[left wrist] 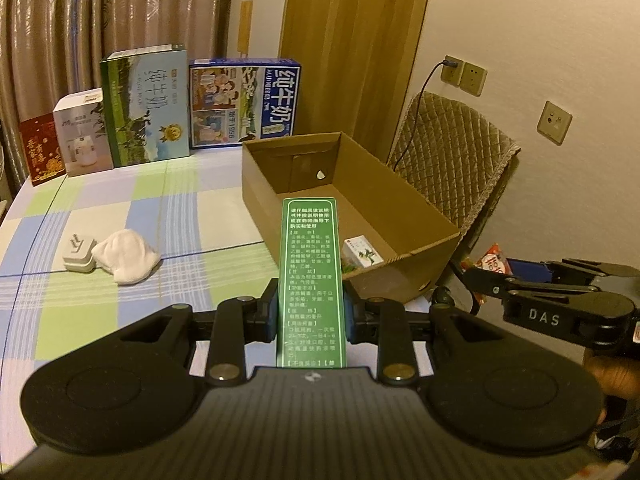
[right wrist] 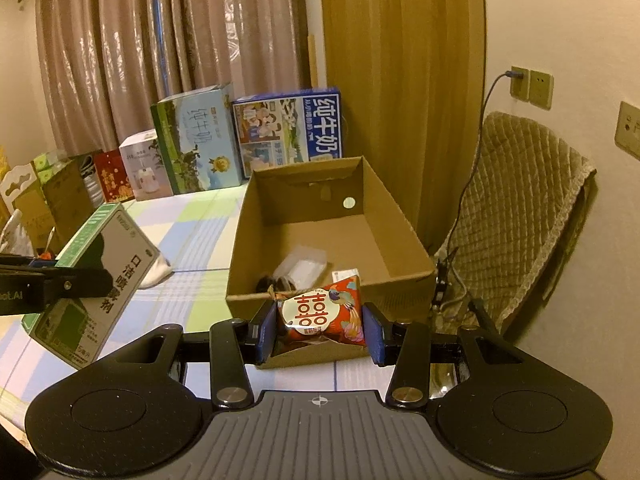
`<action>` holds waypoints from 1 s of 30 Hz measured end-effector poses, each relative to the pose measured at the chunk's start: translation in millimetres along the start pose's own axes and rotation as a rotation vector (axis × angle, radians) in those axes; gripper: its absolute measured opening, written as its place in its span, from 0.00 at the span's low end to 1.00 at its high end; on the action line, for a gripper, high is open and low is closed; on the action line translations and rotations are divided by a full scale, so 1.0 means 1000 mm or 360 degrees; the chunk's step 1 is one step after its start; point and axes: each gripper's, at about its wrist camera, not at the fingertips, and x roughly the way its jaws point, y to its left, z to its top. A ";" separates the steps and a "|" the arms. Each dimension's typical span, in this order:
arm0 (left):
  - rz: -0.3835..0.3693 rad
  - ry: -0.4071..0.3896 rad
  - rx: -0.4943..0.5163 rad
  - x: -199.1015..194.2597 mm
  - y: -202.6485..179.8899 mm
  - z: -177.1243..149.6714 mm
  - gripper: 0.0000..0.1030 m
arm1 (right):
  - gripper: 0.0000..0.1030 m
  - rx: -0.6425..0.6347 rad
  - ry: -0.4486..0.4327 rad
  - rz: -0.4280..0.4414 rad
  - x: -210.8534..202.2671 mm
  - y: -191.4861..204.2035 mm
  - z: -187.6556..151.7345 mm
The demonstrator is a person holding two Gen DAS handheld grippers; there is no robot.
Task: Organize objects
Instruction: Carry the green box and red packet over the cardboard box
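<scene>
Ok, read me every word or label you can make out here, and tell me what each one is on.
"纯牛奶": blue milk carton.
"纯牛奶": green milk carton.
"口洁喷雾剂": green box in the left hand-held gripper.
"囍": red snack packet in the right hand-held gripper.
"DAS": right hand-held gripper's body.
Green box's fine print: too small.

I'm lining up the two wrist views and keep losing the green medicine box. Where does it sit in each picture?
Left wrist view: the green medicine box stands centre frame, clamped in the left gripper, pointing at the cardboard box.
Right wrist view: it is at the left edge, tilted above the checked tablecloth.
Shared landmark: the blue milk carton behind the cardboard box.
</scene>
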 end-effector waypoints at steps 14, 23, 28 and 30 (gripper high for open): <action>-0.0059 0.0056 0.0047 0.065 -0.023 0.040 0.24 | 0.41 -0.0042 0.0020 0.0038 0.046 -0.027 0.040; -0.0105 0.0085 0.0088 0.106 -0.030 0.063 0.24 | 0.41 -0.0028 0.0036 0.0036 0.078 -0.044 0.059; -0.0114 0.0085 0.0108 0.121 -0.031 0.073 0.24 | 0.41 -0.0009 0.0048 0.0030 0.091 -0.051 0.067; -0.0117 0.0085 0.0111 0.127 -0.032 0.076 0.24 | 0.41 -0.0009 0.0051 0.0025 0.096 -0.054 0.070</action>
